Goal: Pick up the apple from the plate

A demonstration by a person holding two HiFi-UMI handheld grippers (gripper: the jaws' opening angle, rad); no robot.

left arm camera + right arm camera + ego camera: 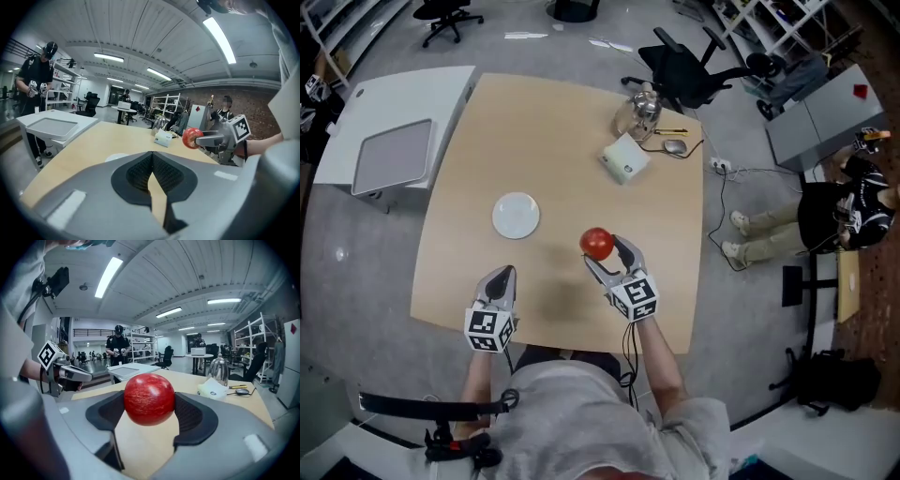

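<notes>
A: Where was the apple?

B: Between the fingers of the right gripper. They stood wide, one pad pressed on each side of the fruit, pinching it at its middle. In the right gripper view the bare wood showed below it, and it looked lifted clear of the table.

A: And the plate?

B: It lay flat on the table, to the left of the apple and a little farther from the person, well apart from it.

A: What about the other hand?

B: The left gripper hovered over the near edge of the table, just below the plate in the head view. Its fingers were pressed together at the tips, with nothing between them. Its own view looked across the table toward the apple and the right gripper.

A: Anything else on the table?

B: At the far side stood a shiny kettle, with a white box just in front of it. A mouse and a yellow pen lay near the right edge. A black chair stood beyond that corner.
</notes>
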